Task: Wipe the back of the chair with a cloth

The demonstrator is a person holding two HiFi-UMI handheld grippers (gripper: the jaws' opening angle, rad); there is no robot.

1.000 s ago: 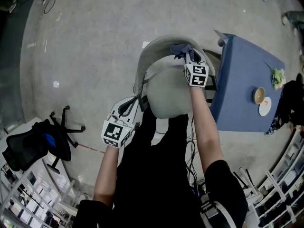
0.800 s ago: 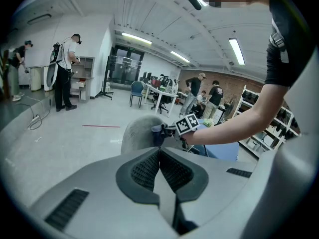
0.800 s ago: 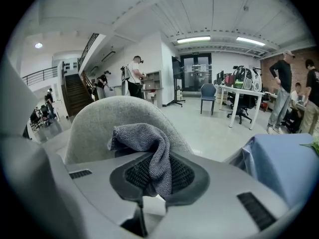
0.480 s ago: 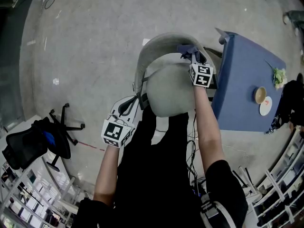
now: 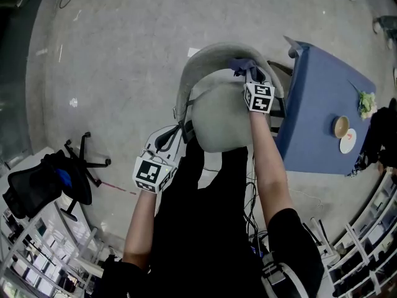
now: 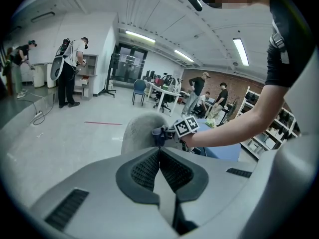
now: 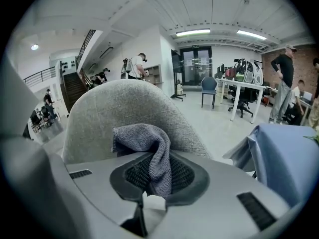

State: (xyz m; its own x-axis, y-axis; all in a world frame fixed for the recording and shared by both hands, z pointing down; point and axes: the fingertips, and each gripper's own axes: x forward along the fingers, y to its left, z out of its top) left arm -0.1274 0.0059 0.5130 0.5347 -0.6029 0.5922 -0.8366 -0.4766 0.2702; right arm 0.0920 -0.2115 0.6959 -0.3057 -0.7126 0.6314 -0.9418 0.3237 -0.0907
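The right gripper point(image 7: 151, 176) pinches the grey cloth point(image 7: 142, 138), which bunches above its jaws at the chair back point(image 7: 114, 108). The left gripper point(image 6: 160, 166), jaws together and empty, hangs beside that back.

The cloth point(image 7: 149, 148) sits in my right claw point(image 5: 249, 74) at the chair's point(image 5: 217, 120) back. The table point(image 5: 316, 104) stands right of the chair, my left claw point(image 5: 181, 131) at its left.

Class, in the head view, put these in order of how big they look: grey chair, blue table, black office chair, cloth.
1. The grey chair and the blue table look about alike, so they are not ranked against each other.
2. The black office chair.
3. The cloth, smallest, partly hidden by the right gripper.
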